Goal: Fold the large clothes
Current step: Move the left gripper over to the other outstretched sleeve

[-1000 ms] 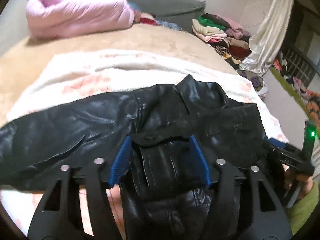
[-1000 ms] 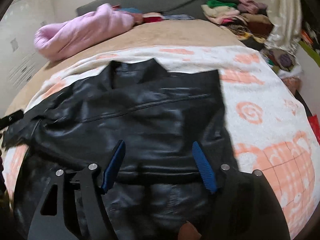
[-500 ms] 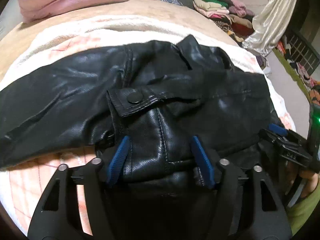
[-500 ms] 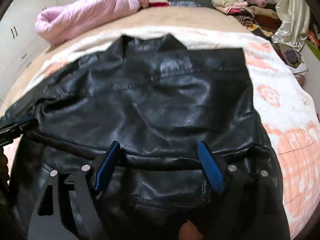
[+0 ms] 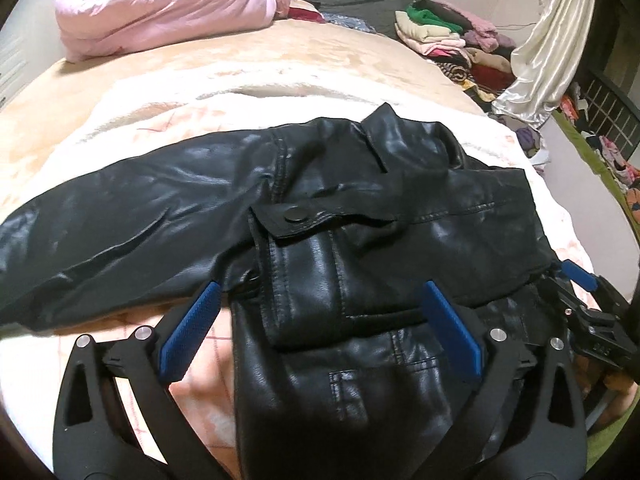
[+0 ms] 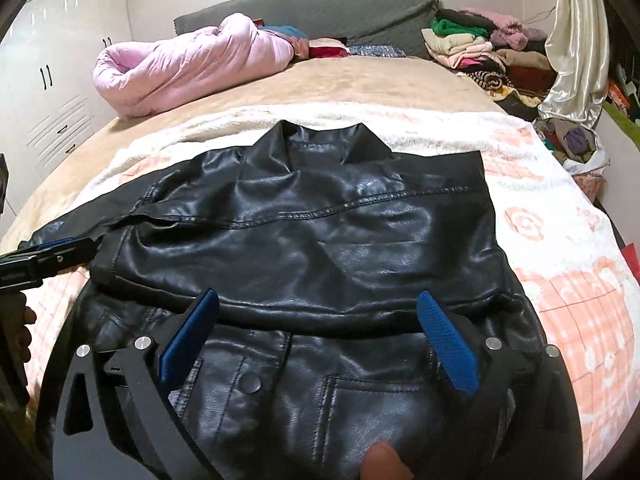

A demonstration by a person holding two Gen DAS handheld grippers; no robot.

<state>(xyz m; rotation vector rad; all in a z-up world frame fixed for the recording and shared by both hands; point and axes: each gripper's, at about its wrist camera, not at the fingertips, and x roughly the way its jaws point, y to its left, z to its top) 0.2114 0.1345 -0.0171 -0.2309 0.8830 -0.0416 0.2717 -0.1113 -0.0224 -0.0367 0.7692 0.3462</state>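
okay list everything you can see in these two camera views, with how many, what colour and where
leather jacket: one, black, partly folded on the blanket
blanket: one, white with orange print, on the bed
bed: one, tan cover
puffy quilt: one, pink, far left of bed
headboard cushion: one, grey, far end
clothes pile: one, mixed colours, far right
curtain: one, cream, right
cabinet: one, white, left
left gripper: black, blue pads, open, just widened
right gripper: same, open, just widened
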